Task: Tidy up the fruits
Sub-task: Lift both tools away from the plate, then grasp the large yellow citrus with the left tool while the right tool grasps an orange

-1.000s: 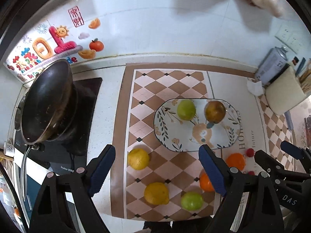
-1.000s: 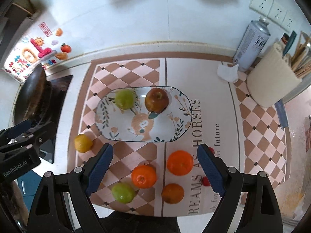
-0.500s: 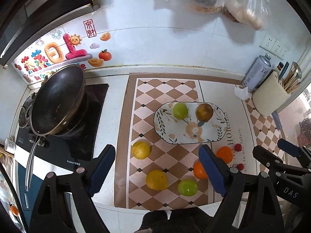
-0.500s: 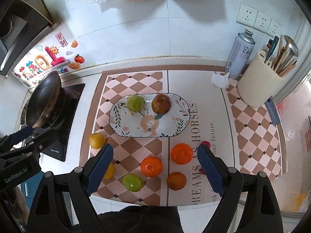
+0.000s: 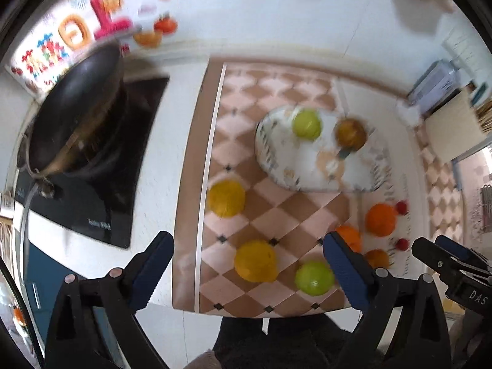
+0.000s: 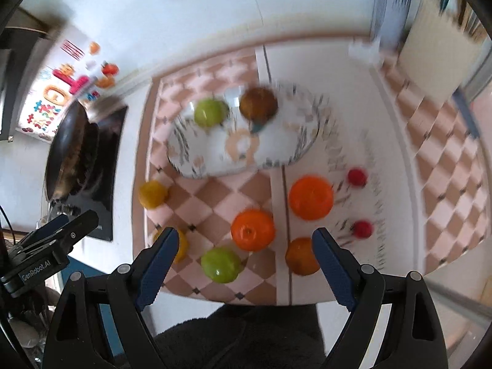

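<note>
1. A home kitchen: a dark wok (image 5: 73,117) sits on a black induction hob (image 5: 101,184) at the left of the frame.
2. White tiled wall (image 5: 276,9) behind the counter, with colourful cartoon stickers (image 5: 92,27) at upper left (blurred).
3. At upper right, a cream utensil holder (image 6: 436,61) beside a spray can (image 6: 390,3).
4. A checkered mat (image 6: 209,196) covers the worktop.

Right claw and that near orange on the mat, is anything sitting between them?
Nothing visible does. The right claw is open above the mat, and the orange lies just past its fingertips, uncovered; a green fruit sits beside it.
</note>
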{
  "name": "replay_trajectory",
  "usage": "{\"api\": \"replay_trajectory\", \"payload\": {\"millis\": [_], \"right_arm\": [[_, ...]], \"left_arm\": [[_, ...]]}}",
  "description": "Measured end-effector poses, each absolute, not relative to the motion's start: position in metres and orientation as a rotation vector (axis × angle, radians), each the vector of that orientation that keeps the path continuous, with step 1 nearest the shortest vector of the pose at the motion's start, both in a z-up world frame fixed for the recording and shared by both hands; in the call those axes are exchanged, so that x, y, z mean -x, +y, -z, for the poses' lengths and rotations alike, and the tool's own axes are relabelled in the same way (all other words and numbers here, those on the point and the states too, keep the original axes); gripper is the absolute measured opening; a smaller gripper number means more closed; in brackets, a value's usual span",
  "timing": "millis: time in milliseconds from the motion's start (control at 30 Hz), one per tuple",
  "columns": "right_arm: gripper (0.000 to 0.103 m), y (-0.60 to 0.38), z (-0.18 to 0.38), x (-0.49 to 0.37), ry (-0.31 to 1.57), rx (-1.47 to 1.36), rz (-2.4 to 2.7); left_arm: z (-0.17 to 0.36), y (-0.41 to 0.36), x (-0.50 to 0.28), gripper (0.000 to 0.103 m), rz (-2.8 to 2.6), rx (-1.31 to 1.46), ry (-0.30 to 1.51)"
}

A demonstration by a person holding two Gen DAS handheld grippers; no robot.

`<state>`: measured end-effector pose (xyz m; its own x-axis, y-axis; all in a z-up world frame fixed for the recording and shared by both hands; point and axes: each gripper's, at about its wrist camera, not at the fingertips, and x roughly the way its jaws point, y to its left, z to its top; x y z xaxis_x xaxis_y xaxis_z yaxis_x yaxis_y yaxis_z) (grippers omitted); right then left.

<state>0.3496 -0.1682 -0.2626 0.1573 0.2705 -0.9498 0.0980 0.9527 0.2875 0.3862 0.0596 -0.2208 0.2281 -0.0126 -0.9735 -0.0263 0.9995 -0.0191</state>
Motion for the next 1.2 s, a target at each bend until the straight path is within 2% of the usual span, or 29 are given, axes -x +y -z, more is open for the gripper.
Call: {"api": "replay_trajectory", "payload": {"millis": [167, 233, 267, 400, 467, 533, 600, 733, 1200], "right_arm": [[0.09, -0.158, 0.331, -0.355, 1.52, -0.299, -0.131], [0.088, -0.154, 0.345, -0.356, 1.534, -0.275, -0.123], [0.082, -0.153, 0.35, -0.357, 1.541, -0.278, -0.126], [0.082, -0.147, 0.367, -0.362, 1.573, -0.27, -0.135], [0.082, -0.142, 0.374, -0.365, 1.586, -0.257, -0.143], [0.082, -0.137, 0.379, -0.368, 1.599, -0.248, -0.15], [0.082, -0.131, 0.386, -0.373, 1.612, -0.238, -0.156], [0.067, -0.126, 0.404, -0.379, 1.631, -0.237, -0.181], [0.067, -0.128, 0.409, -0.38, 1.66, -0.237, -0.193]], "left_arm": [[0.288, 0.064, -0.392, 0.099, -0.015, 0.099, 1.517], [0.308, 0.058, -0.395, 0.099, -0.025, 0.074, 1.561], [0.319, 0.054, -0.395, 0.099, -0.016, 0.064, 1.583], [0.35, 0.049, -0.395, 0.098, -0.001, 0.101, 1.671], [0.363, 0.047, -0.394, 0.091, 0.017, 0.134, 1.702], [0.37, 0.044, -0.392, 0.068, 0.018, 0.108, 1.704], [0.371, 0.041, -0.391, 0.06, 0.012, 0.045, 1.671], [0.37, 0.042, -0.39, 0.06, 0.02, 0.048, 1.648], [0.395, 0.043, -0.403, 0.06, 0.023, 0.066, 1.705]]}}
